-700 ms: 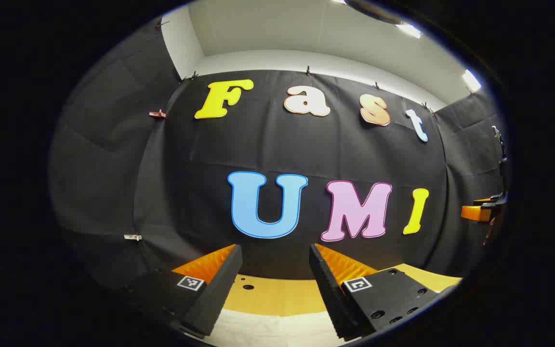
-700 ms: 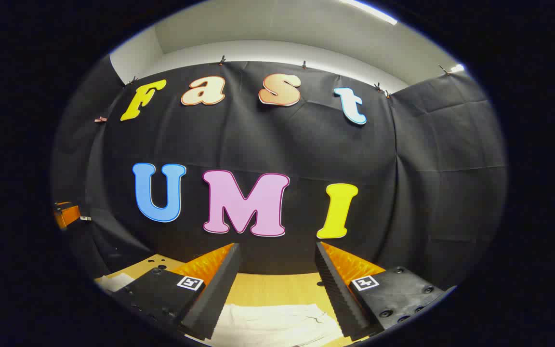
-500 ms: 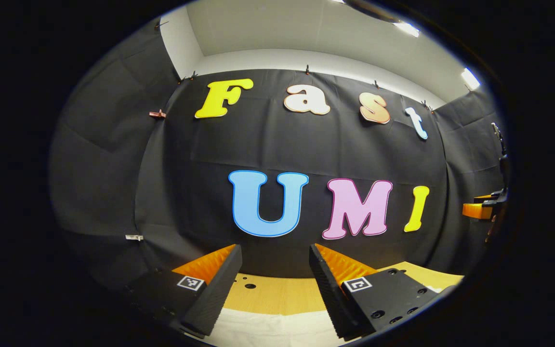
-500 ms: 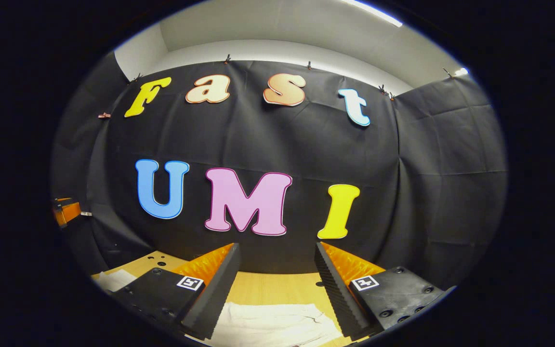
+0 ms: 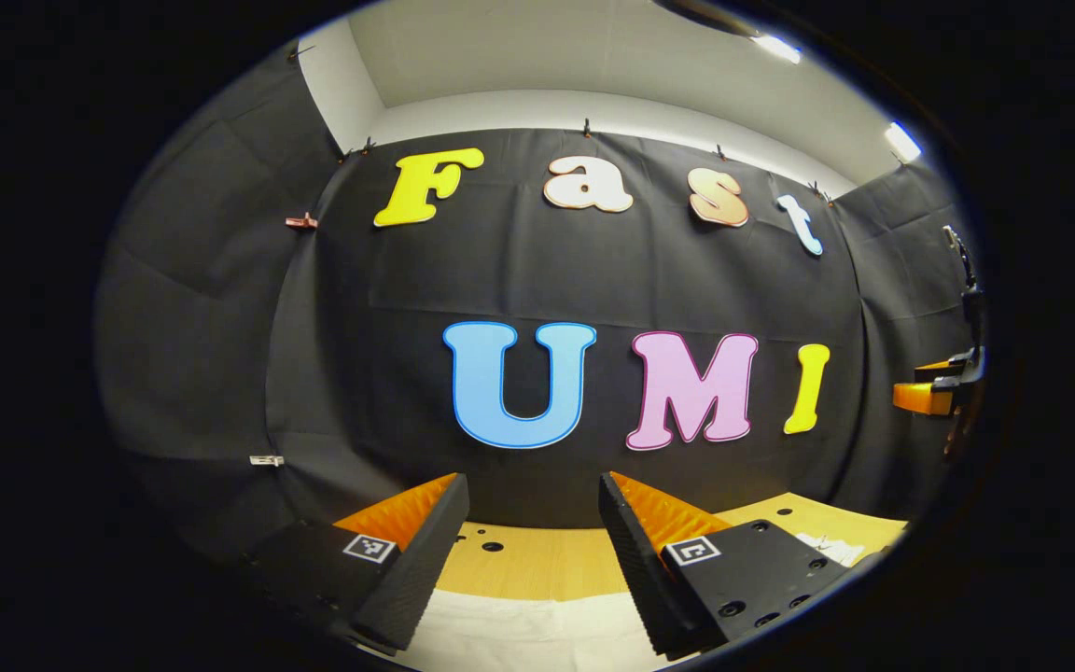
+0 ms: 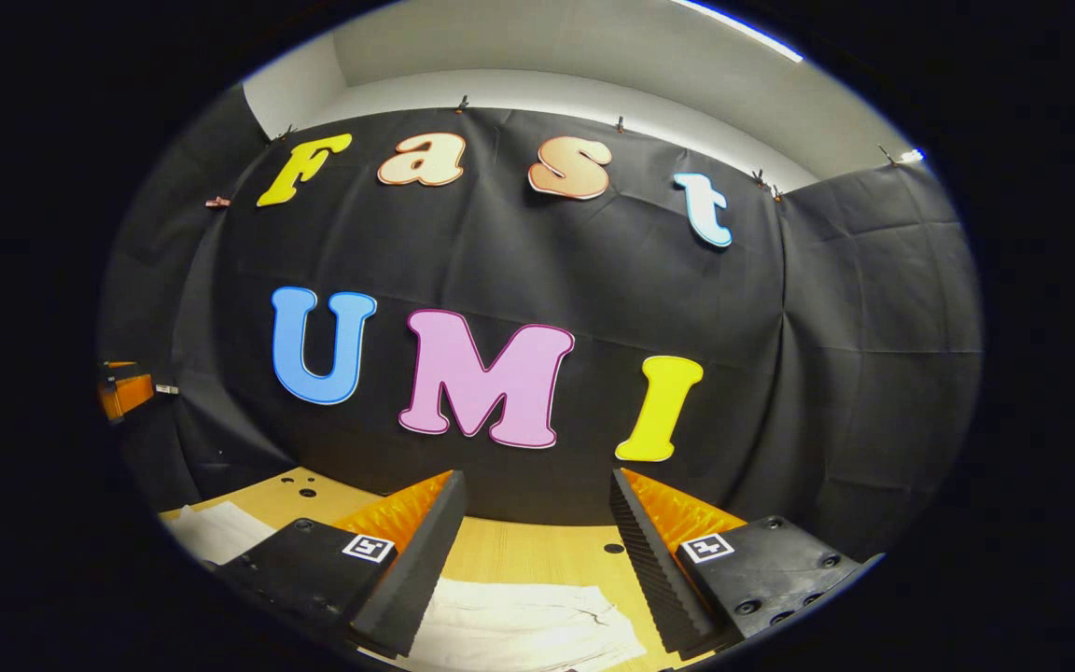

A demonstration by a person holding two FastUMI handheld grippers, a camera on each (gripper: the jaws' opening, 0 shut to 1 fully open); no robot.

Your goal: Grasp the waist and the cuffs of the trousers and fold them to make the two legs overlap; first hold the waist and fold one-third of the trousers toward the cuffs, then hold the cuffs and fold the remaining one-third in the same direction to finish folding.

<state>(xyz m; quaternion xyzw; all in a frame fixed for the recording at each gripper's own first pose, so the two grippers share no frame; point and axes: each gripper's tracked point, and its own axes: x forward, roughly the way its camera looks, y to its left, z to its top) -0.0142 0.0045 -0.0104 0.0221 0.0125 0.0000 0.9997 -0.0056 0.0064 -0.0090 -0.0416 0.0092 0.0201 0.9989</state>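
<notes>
White trousers (image 6: 528,625) lie flat on the wooden table (image 6: 537,555) below both grippers. In the right gripper view a creased end of the cloth sits between and under my right gripper (image 6: 537,551), which is open and held above it. A further piece of the white trousers (image 6: 216,532) shows at the left. In the left gripper view the trousers (image 5: 519,635) form a smooth white band beneath my left gripper (image 5: 533,546), also open with nothing between its fingers. The right gripper (image 5: 934,392) appears far off at the right edge of that view.
The booth's black cloth wall (image 5: 593,280) stands close behind the table's far edge. Small holes (image 5: 486,546) dot the bare wood between the trousers and the wall. The left gripper (image 6: 127,392) shows at the left edge of the right gripper view.
Both cameras have tipped down a little: more of the table and white cloth shows at the bottom of each view. Both grippers stay open.
</notes>
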